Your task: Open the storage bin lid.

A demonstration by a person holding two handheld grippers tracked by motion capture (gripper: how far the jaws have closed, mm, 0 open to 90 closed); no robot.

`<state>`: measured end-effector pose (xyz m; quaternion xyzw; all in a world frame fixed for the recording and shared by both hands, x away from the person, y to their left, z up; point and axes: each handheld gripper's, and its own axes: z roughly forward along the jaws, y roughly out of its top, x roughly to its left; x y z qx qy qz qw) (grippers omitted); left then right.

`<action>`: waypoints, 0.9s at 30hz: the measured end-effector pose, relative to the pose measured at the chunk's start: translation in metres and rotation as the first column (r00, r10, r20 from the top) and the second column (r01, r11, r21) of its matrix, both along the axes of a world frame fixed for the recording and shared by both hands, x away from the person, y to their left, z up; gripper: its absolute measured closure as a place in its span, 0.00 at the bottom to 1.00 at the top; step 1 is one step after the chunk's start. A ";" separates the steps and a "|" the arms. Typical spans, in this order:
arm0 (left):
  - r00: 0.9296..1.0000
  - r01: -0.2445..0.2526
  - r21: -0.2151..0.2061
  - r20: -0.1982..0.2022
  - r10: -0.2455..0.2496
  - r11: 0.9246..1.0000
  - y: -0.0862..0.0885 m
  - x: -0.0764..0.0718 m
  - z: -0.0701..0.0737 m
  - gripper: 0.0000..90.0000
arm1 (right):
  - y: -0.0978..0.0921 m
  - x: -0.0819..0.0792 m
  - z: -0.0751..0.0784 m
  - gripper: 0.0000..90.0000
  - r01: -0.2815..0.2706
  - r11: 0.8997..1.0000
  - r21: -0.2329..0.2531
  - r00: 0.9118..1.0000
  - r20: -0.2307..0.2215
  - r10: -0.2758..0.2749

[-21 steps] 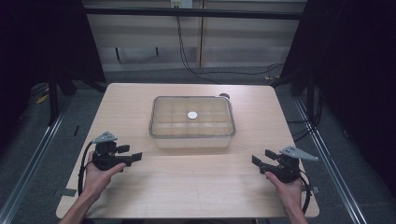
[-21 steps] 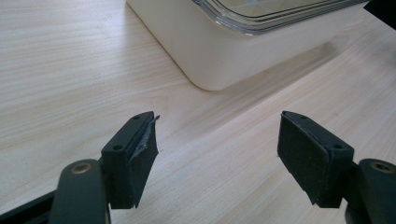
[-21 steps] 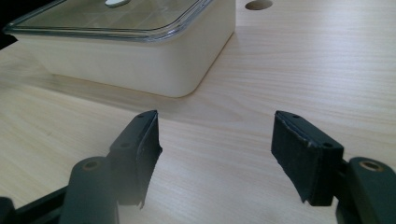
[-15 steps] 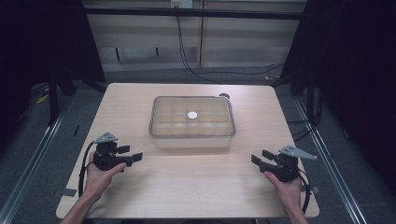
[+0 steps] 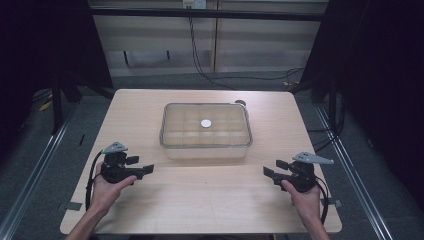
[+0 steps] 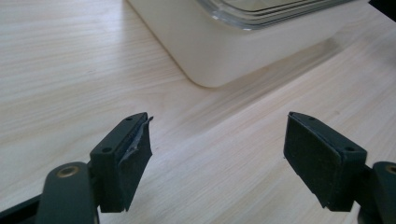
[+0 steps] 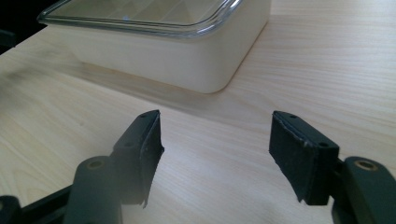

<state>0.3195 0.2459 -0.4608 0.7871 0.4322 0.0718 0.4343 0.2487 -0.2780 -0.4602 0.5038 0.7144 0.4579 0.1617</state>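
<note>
While both the left gripper [image 5: 145, 170] and right gripper [image 5: 267, 173] rest wide open and empty near the table's [image 5: 210, 200] front edge, the lidded container [image 5: 206, 130] sits mid-table between them: likely rigid, slick-walled, light, best clamped at opposite short sides under the lid's rim.

Glossy clear plastic box [image 5: 206, 131], matt wooden table [image 5: 210, 200]

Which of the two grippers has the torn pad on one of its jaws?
The left gripper. In the left gripper view, the pad on the jaw at that view's left is frayed and peeling along its top edge. The right gripper has pads that look whole.
</note>
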 end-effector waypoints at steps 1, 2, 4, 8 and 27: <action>1.000 0.014 0.001 0.002 -0.014 1.000 -0.002 0.002 0.002 0.27 | 0.002 0.001 0.001 0.38 -0.006 1.000 -0.007 1.000 -0.003 0.006; 1.000 0.014 -0.010 0.003 -0.014 1.000 -0.004 0.004 0.003 0.28 | 0.003 0.003 0.002 0.39 -0.015 1.000 -0.016 1.000 -0.014 0.015; 1.000 0.019 -0.017 0.002 -0.019 1.000 -0.006 0.007 0.005 0.31 | 0.006 0.008 0.003 0.38 -0.023 0.999 -0.031 0.999 -0.024 0.022; 1.000 0.023 -0.009 0.005 -0.023 1.000 -0.012 0.012 0.008 0.31 | 0.011 0.018 0.004 0.35 -0.058 0.997 -0.042 0.998 -0.034 0.057; 0.999 0.038 -0.023 0.029 -0.037 0.999 -0.024 0.048 0.031 0.28 | 0.014 0.065 0.033 0.25 -0.068 0.998 -0.013 0.996 -0.058 0.067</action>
